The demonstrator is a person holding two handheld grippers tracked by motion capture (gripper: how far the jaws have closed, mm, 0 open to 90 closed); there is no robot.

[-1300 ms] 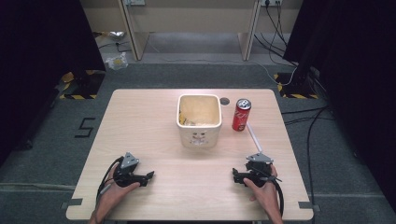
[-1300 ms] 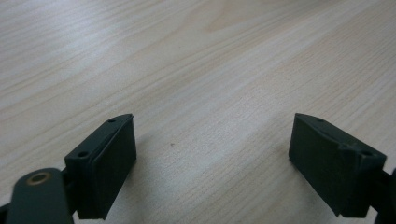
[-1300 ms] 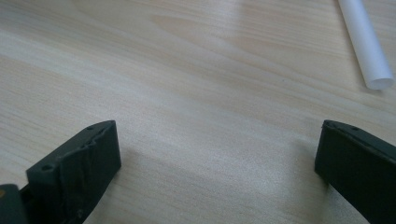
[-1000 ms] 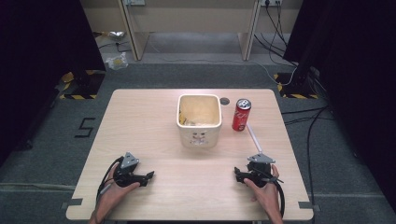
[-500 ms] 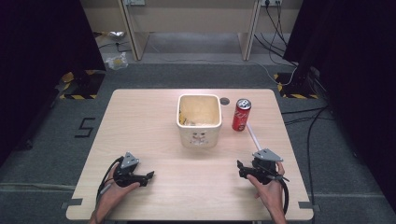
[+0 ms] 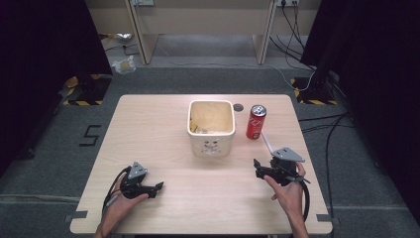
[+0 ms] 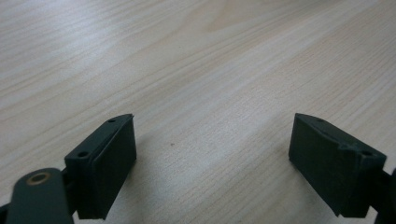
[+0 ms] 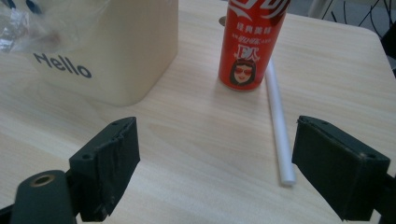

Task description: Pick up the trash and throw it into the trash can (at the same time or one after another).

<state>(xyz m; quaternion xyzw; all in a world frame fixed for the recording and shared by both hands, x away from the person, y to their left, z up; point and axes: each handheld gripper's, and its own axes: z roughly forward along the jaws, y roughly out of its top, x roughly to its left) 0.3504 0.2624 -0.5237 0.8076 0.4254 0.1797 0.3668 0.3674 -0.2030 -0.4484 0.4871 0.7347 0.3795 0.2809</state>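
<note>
High view showed nothing yet grasped: the right gripper [image 6: 258, 168], jaws just opened wide and empty, faced the straw [image 8: 278, 128] and can [image 8: 249, 43] just ahead, while the left gripper [image 6: 157, 187] rested wide open and empty, so all handling remained.

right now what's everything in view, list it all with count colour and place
bin: 1, cream, "Hello" on one side, table centre
clear wrapper: 1, transparent, hanging over the bin's rim
cola can: 1, red, upright just right of the bin
straw: 1, white, lying flat on the table beside the can
table: 1, light wood
round hole: 1, dark, in the tabletop behind the can
plastic bag: 1, clear, on the floor beyond the table
left gripper: 1, black, near left, jaws open
right gripper: 1, black, near right, jaws open, nothing between them
</note>
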